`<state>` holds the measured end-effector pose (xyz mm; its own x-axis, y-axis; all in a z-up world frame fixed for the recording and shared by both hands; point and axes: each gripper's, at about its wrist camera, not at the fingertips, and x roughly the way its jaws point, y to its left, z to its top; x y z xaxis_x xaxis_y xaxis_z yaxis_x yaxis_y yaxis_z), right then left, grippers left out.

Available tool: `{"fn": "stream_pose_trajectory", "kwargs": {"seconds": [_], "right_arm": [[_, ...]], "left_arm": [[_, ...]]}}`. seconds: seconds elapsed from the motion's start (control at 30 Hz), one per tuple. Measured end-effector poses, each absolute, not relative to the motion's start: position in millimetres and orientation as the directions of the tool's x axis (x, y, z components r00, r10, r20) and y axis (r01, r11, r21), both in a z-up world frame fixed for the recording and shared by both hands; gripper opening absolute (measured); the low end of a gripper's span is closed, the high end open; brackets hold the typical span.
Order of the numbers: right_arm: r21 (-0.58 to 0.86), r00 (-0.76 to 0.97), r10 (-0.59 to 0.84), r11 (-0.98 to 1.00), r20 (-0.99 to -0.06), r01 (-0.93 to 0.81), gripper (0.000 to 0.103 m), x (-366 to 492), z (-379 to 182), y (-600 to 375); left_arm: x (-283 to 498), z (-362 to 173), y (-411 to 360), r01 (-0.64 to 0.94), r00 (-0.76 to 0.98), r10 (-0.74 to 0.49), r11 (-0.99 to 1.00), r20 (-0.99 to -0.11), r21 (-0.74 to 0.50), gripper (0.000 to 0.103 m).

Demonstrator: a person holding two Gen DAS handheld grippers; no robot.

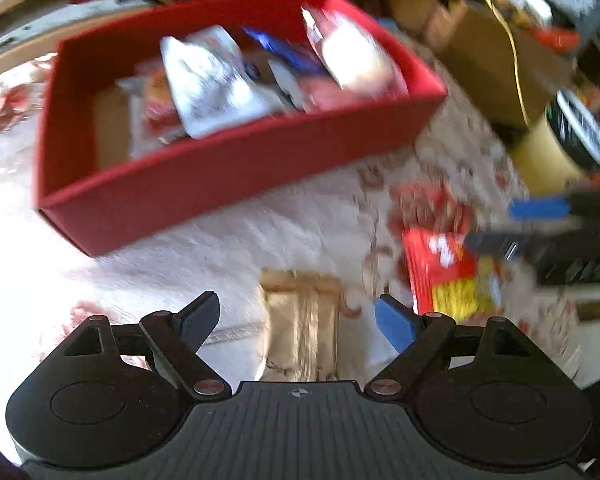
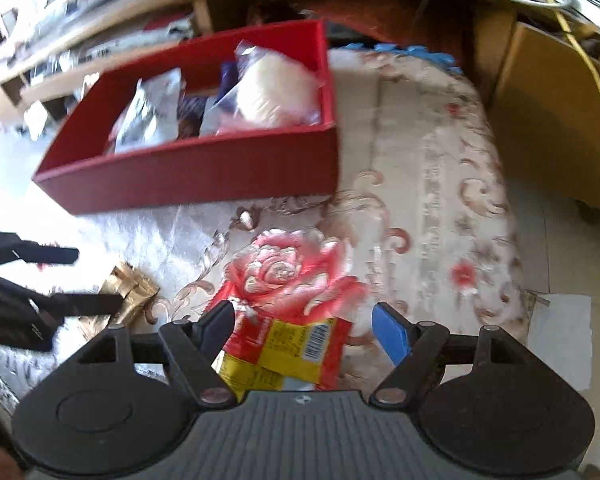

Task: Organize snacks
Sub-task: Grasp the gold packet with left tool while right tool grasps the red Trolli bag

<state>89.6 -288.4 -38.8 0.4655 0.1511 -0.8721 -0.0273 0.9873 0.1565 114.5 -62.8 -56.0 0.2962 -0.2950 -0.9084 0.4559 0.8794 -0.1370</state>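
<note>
While both grippers hover fingers apart, left gripper [image 1: 298, 318] straddles a gold packet [image 1: 300, 336]; right gripper [image 2: 304, 326] a red-yellow packet [image 2: 292, 348]. Red box [image 1: 204, 184], across open cloth, holds bagged snacks [image 1: 212, 80].

Both claws [image 1: 298, 318] [image 2: 304, 326] seemingly wide open

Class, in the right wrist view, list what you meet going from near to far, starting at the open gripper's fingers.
right gripper → red and yellow snack packet → rose pattern on the tablecloth → red box → white bag in the box
</note>
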Motion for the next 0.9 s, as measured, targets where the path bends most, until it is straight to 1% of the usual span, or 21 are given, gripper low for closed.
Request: {"fn": "stream_pose_trajectory", "kwargs": {"seconds": [0.03,0.07,0.1,0.2,0.23,0.27,0.3,0.33,0.37,0.43,0.47,0.63,0.73,0.8,0.83,0.9], "right_arm": [[0.165,0.473,0.155,0.986,-0.867,-0.021,0.072,90,-36,-292],[0.177,0.478,0.165,0.984,-0.863,-0.020,0.072,91,-36,-293],[0.193,0.479,0.182,0.981,-0.859,-0.027,0.072,92,-36,-296],[0.216,0.466,0.232,0.972,-0.854,-0.089,0.072,94,-36,-291],[0.216,0.465,0.249,0.969,-0.850,-0.123,0.072,94,-35,-289],[0.205,0.469,0.264,0.963,-0.843,-0.174,0.072,95,-32,-287],[0.182,0.473,0.271,0.957,-0.839,-0.225,0.072,94,-29,-284],[0.144,0.472,0.268,0.948,-0.840,-0.283,0.072,94,-27,-281],[0.091,0.466,0.253,0.935,-0.848,-0.343,0.072,93,-26,-277],[-0.018,0.447,0.203,0.897,-0.871,-0.442,0.072,92,-27,-270],[-0.049,0.434,0.193,0.872,-0.880,-0.487,0.072,93,-27,-266],[-0.064,0.364,0.235,0.759,-0.901,-0.648,0.072,95,-27,-239],[-0.064,0.287,0.232,0.665,-0.929,-0.744,0.072,97,-43,-216],[-0.063,0.248,0.211,0.629,-0.946,-0.775,0.073,100,-58,-208],[-0.051,0.233,0.210,0.631,-0.950,-0.774,0.078,100,-63,-207],[0.004,0.218,0.242,0.677,-0.945,-0.736,0.081,108,-67,-214]], "left_arm": [[114,-63,-66,0.466,0.282,-0.278,0.876,-0.918,-0.122,0.090],[111,-65,-69,0.482,0.292,-0.276,0.869,-0.916,-0.108,0.093],[107,-66,-72,0.499,0.305,-0.266,0.863,-0.914,-0.085,0.092],[101,-69,-78,0.514,0.345,-0.232,0.858,-0.909,-0.023,0.085],[99,-68,-79,0.513,0.363,-0.214,0.859,-0.907,0.003,0.074],[98,-66,-78,0.509,0.377,-0.204,0.861,-0.903,0.018,0.060],[98,-64,-74,0.503,0.373,-0.221,0.864,-0.901,-0.004,0.051],[99,-63,-69,0.489,0.359,-0.247,0.871,-0.900,-0.045,0.049],[100,-62,-65,0.477,0.353,-0.258,0.877,-0.900,-0.064,0.049],[98,-62,-63,0.474,0.364,-0.239,0.879,-0.900,-0.042,0.049],[97,-62,-63,0.475,0.361,-0.242,0.879,-0.901,-0.046,0.049],[102,-61,-70,0.485,0.333,-0.275,0.870,-0.902,-0.086,0.049],[106,-61,-69,0.491,0.321,-0.291,0.865,-0.901,-0.104,0.050],[107,-61,-66,0.494,0.314,-0.302,0.862,-0.900,-0.117,0.050],[107,-62,-65,0.497,0.311,-0.309,0.859,-0.899,-0.123,0.050],[108,-63,-64,0.507,0.304,-0.324,0.851,-0.896,-0.136,0.051]]}}
